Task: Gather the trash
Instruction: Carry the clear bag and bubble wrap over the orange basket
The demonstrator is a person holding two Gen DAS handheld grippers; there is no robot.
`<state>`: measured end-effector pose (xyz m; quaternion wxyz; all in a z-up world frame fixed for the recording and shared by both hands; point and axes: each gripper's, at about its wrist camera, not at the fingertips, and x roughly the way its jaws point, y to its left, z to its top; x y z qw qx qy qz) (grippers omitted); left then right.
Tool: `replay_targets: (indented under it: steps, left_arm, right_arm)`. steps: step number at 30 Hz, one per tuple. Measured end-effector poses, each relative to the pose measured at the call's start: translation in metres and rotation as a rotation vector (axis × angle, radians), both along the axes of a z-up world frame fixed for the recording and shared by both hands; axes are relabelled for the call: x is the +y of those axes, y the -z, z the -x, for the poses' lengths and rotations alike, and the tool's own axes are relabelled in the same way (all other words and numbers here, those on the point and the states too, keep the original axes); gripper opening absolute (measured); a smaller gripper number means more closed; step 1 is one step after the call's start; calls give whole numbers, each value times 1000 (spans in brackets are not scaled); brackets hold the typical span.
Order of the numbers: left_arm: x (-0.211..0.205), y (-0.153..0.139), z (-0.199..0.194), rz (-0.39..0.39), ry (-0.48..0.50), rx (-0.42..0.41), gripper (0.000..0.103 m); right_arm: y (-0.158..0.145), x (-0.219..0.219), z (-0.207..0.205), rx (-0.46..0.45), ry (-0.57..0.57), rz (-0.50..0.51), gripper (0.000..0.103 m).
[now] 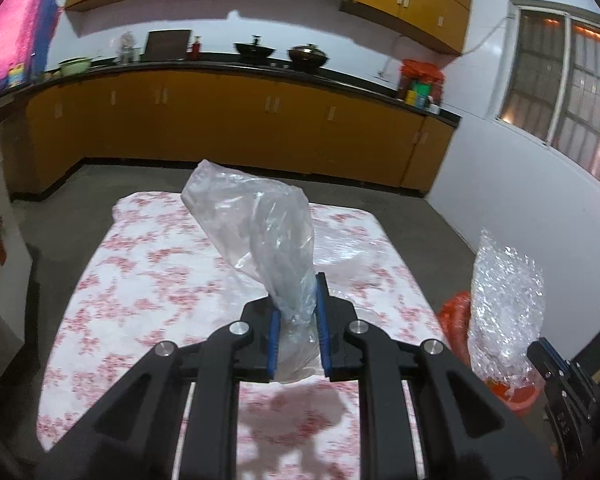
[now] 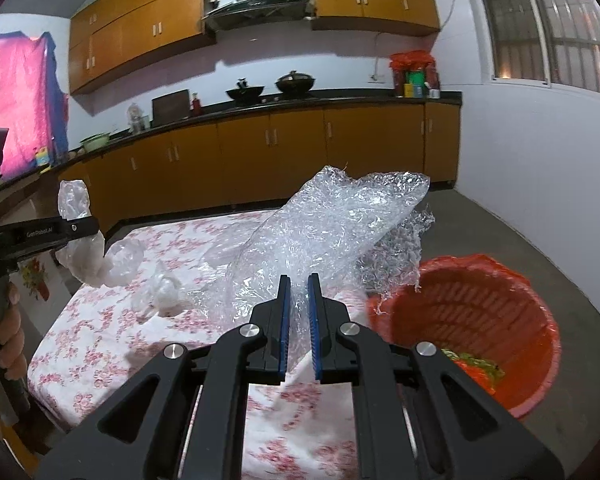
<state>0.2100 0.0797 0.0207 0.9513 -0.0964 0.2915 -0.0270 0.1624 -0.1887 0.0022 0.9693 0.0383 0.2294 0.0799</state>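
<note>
My left gripper (image 1: 298, 296) is shut on the neck of a clear plastic bag (image 1: 256, 220), which stands up above the floral tablecloth (image 1: 140, 264). My right gripper (image 2: 299, 278) is shut on a big sheet of bubble wrap (image 2: 332, 224) that hangs over the table's right edge, just left of the orange bin (image 2: 472, 320). The left wrist view shows that bubble wrap (image 1: 504, 308) upright in the right gripper (image 1: 548, 354), in front of the bin (image 1: 516, 398). In the right wrist view the left gripper (image 2: 85, 229) holds its bag (image 2: 84, 264) at the far left.
A small crumpled piece of clear plastic (image 2: 164, 292) lies on the tablecloth (image 2: 100, 320). The lined bin holds some scraps at its bottom (image 2: 476, 364). A hand (image 2: 8, 340) grips the left tool's handle. Yellow kitchen cabinets (image 1: 220, 128) and a dark counter run along the far wall.
</note>
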Motion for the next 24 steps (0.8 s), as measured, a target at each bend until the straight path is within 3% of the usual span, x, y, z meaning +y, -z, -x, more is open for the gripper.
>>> replay_targets:
  steps: [24]
  left_arm:
    - [-143,16,-12,9,334,22,17]
  right_arm:
    - [19,-97,18,27,236,-33,10]
